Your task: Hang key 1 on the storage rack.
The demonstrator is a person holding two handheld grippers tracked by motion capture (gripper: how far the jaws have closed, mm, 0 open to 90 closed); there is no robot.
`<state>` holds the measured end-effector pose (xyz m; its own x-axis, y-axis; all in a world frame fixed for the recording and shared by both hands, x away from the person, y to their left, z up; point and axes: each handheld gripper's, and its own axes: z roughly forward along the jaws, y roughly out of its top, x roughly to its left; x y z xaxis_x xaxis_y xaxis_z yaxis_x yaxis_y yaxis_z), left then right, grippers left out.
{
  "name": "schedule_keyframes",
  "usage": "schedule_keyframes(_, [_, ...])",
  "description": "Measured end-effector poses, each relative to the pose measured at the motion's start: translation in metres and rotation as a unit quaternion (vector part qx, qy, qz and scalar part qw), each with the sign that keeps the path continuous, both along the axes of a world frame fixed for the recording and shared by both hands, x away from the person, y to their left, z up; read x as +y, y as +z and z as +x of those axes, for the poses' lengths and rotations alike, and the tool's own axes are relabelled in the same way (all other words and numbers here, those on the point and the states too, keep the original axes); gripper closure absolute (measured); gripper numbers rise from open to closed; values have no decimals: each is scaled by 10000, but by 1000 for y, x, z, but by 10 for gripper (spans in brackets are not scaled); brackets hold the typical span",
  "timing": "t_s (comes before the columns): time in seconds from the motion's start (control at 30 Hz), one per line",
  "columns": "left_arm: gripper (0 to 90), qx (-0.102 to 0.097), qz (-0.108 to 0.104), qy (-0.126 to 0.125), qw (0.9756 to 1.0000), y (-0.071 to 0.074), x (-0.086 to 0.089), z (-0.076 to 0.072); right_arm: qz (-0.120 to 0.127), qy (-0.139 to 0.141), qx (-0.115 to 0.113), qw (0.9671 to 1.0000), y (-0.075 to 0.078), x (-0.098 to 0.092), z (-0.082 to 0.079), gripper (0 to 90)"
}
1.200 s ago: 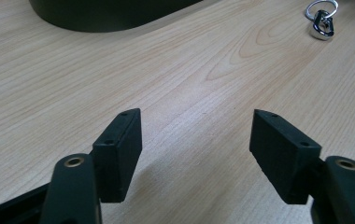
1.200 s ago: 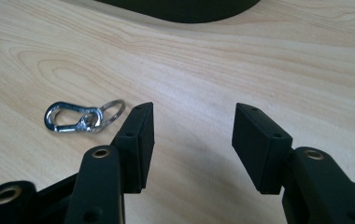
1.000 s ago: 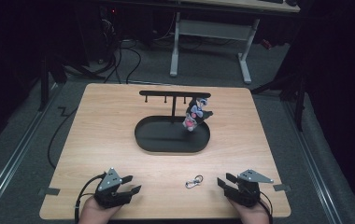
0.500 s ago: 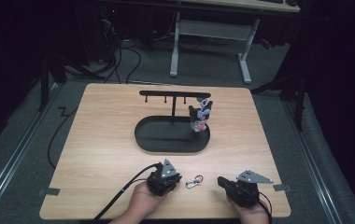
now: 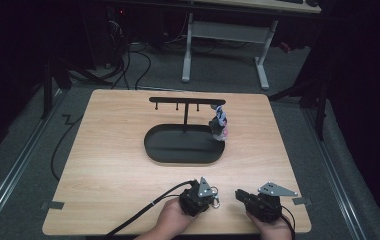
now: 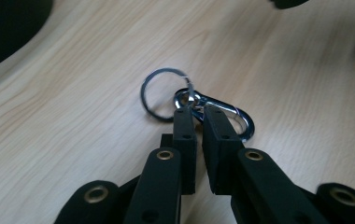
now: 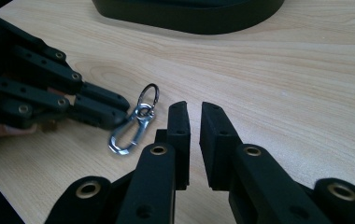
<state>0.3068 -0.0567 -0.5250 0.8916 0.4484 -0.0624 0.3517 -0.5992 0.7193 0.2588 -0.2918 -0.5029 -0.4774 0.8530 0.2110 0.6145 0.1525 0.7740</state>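
A silver carabiner clip (image 6: 234, 116) with a key ring (image 6: 159, 93) lies on the wooden table near the front edge. My left gripper (image 6: 196, 114) is shut on the clip's swivel end, just below the ring. In the high view the left gripper (image 5: 212, 199) sits over the clip (image 5: 216, 198). My right gripper (image 7: 194, 109) rests a little to the right of the clip (image 7: 131, 128). Its jaws have just closed in and then eased apart slightly, leaving a thin slit with nothing between them. It points left in the high view (image 5: 238, 194).
A black oval tray (image 5: 183, 150) lies mid-table, with a black T-shaped hook stand (image 5: 185, 101) rising from it. A small colourful keychain figure (image 5: 219, 125) hangs at the bar's right end. The tray's rim (image 7: 189, 14) is beyond the right gripper.
The left hand swept from the front left corner rightward to the clip, and its jaws closed on it. The right hand stayed put while its jaws narrowed.
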Motion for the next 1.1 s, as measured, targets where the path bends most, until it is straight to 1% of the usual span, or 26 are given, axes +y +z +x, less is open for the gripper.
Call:
schedule_keyframes(0.13, [836,-17,-3,-213,9998,0,-19,-6,-15,0,5,10000,0,-1,1,828])
schedule_keyframes(0.17, [834,-30,-28,-237,9997,1,-21,-8,-13,4,-4,10000,-1,-1,1,828])
schedule_keyframes(0.23, [831,-34,-81,-266,9996,1,-18,-10,-11,14,-15,10000,-2,-2,1,827])
schedule_keyframes(0.3, [829,-54,-108,-225,9997,1,-8,-10,-1,14,2,10000,-2,-2,1,827])
schedule_keyframes(0.37, [819,-89,-123,-78,9999,1,10,-7,12,17,73,10000,-3,-2,1,824])
schedule_keyframes(0.43, [811,-130,-154,166,9997,2,35,-2,-1,73,114,9999,-4,-2,2,818])
schedule_keyframes(0.47, [796,-165,-142,421,9989,3,61,4,-24,135,149,9998,-5,0,3,813])
schedule_keyframes(0.5, [788,-165,-142,421,9989,3,61,4,-34,144,179,9997,-6,1,4,809])
schedule_keyframes(0.53, [788,-187,-129,619,9978,3,80,8,-34,144,179,9997,-6,1,4,809])
schedule_keyframes(0.6, [761,-213,-143,941,9952,5,113,13,-36,216,220,9995,-8,5,5,797])
schedule_keyframes(0.63, [728,-213,-158,1091,9937,6,130,14,-77,233,286,9993,-9,9,6,795])
schedule_keyframes(0.67, [705,-277,-138,1328,9907,8,157,16,-111,259,308,9991,-11,10,7,793])
schedule_keyframes(0.7, [669,-277,-138,1328,9907,8,157,16,-130,262,335,9990,-11,12,7,788])
schedule_keyframes(0.73, [618,-338,-119,1462,9886,8,171,16,-175,252,358,9989,-12,14,8,786])
schedule_keyframes(0.77, [618,-346,-148,1604,9863,8,185,16,-175,252,358,9989,-12,14,8,786])
schedule_keyframes(0.8, [575,-379,-222,1791,9828,7,200,14,-201,255,378,9988,-12,15,9,782])
schedule_keyframes(0.83, [530,-462,-275,1947,9794,5,212,12,-235,252,413,9986,-12,17,10,774])
schedule_keyframes(0.87, [504,-520,-321,2070,9764,3,223,10,-286,245,434,9983,-12,19,11,772])
schedule_keyframes(0.9, [468,-452,-495,2293,9711,0,240,10,-332,259,503,9978,-11,20,14,758])
schedule_keyframes(0.93, [451,-452,-495,2293,9711,0,240,10,-373,267,592,9972,-9,21,15,750])
schedule_keyframes(0.97, [433,-426,-570,2337,9697,2,245,11,-420,286,661,9965,-8,23,17,736])
schedule_keyframes(1.0, [430,-493,-745,2426,9660,4,253,15,-514,341,715,9955,-7,24,20,717])
schedule_keyframes(1.03, [428,-493,-745,2426,9660,4,253,15,-595,386,789,9944,-6,27,22,701])
schedule_keyframes(1.07, [426,-405,-855,2421,9656,3,255,18,-693,433,849,9930,-5,30,24,686])
schedule_keyframes(1.1, [426,-365,-855,2370,9671,1,255,19,-771,482,936,9915,-3,33,26,673])
